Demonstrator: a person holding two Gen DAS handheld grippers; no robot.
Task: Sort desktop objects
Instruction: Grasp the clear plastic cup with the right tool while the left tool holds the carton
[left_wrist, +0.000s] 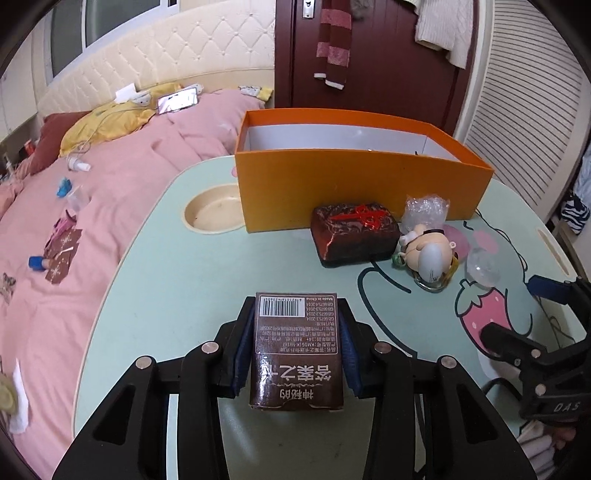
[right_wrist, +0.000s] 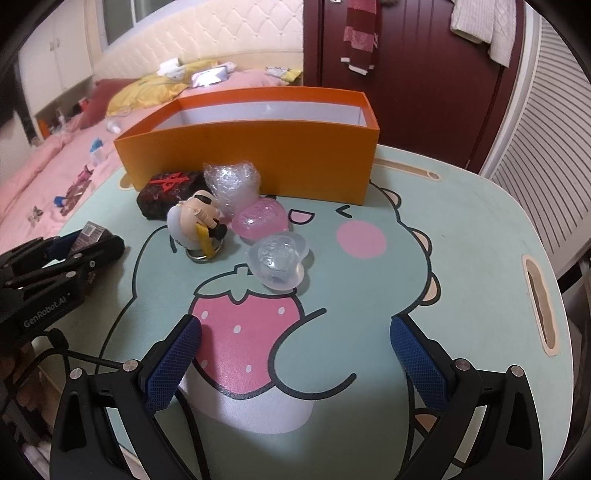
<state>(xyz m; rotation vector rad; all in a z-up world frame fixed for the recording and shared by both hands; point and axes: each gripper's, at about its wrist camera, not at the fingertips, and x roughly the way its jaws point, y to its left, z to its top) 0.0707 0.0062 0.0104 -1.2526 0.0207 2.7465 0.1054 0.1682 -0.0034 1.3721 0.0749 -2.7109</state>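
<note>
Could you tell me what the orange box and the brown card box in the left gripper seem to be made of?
Orange box: likely matte cardboard, thin flat walls, white inside. Brown card box, clamped in the left gripper: probably glossy printed paperboard, reflecting light.

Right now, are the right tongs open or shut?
Open: the right tongs hold nothing, and their blue pads stand wide apart over the table.

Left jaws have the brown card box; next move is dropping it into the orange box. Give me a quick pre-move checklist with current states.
1. Left gripper shut on the card box, pads on both sides: ok.
2. Orange box open on top: ok.
3. Room inside the orange box: cannot tell, floor hidden by its wall.
4. Dark red case and figurine sit in front of the orange box, so lift over them: not ok for a low path.
5. Right gripper open, holding nothing, off to the side: ok.
</note>
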